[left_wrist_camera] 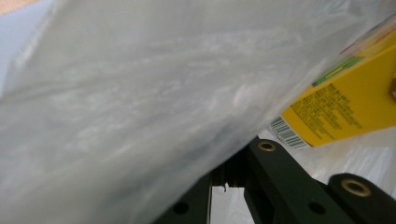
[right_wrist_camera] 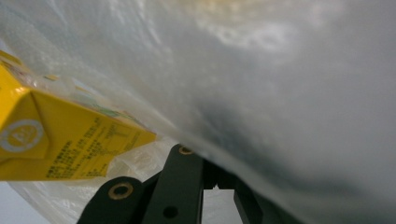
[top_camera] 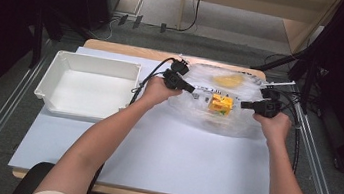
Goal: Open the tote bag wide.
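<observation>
High view: left tongs [top_camera: 192,88] and right tongs [top_camera: 243,105] meet opposite edges of a clear bag [top_camera: 217,120] lying on the surface [top_camera: 177,153]; a yellow carton [top_camera: 221,104] sits inside, between them. Both gripper views show film draped over the jaws, so whether either pair grips it cannot be told. White bin [top_camera: 63,62] lies beyond the left tongs.

Left tongs [top_camera: 192,88] and right tongs [top_camera: 243,105] pointing inward, forearms extended
</observation>
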